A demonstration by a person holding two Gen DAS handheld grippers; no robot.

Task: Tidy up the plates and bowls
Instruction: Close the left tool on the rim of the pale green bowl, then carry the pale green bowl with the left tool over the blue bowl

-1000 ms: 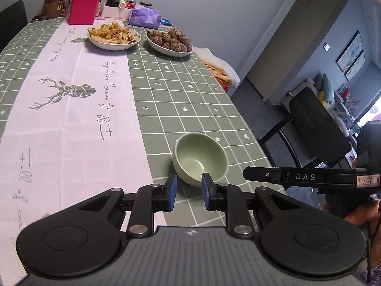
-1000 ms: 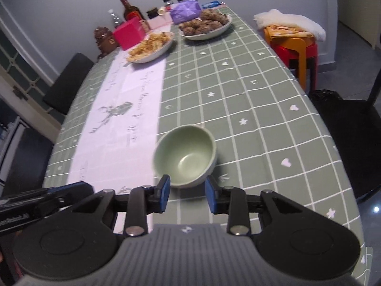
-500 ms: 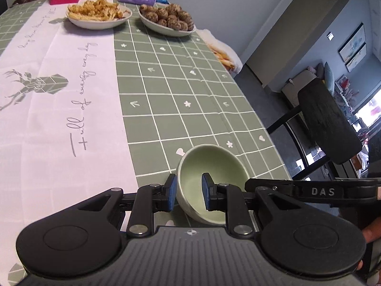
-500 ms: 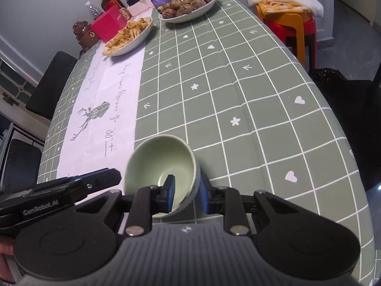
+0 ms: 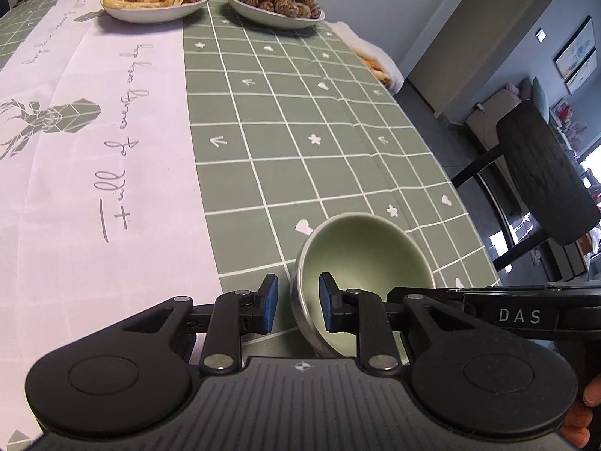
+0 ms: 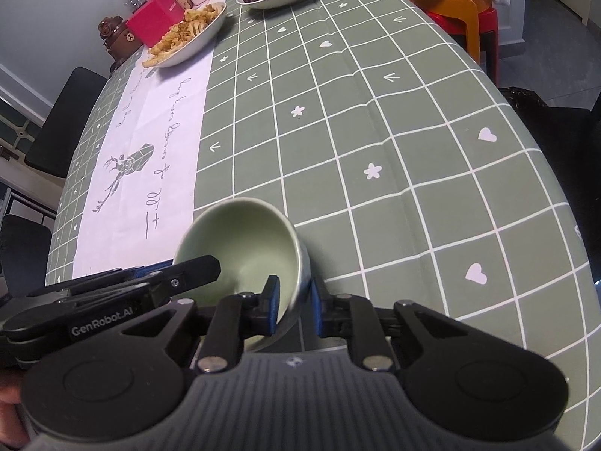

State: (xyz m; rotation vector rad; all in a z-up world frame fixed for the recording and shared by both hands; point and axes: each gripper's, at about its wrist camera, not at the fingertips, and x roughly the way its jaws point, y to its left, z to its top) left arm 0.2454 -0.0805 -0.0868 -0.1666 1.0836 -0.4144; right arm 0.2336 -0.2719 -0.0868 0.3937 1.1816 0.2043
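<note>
An empty pale green bowl point(image 5: 360, 255) sits near the front edge of the table; it also shows in the right wrist view point(image 6: 248, 240). My left gripper point(image 5: 296, 306) straddles the bowl's left rim, one finger inside and one outside, jaws apart with a gap to the wall. My right gripper point(image 6: 295, 308) straddles the bowl's right rim, its jaws close against the wall. The bowl looks tilted. A plate of fries point(image 5: 156, 0) and a plate of brown round food point(image 5: 276, 3) stand at the far end.
The table carries a green checked cloth point(image 5: 293, 120) with a white runner point(image 5: 94, 150). A pink box point(image 6: 159, 22), bottles and a bear jar point(image 6: 116, 37) stand at the far end. A black chair point(image 5: 541, 173) and orange stools point(image 6: 458, 3) stand to the right.
Both grippers moved forward and down onto the bowl, each coming to straddle a side of its rim. The right jaws narrowed on the rim. The bowl has tilted.
</note>
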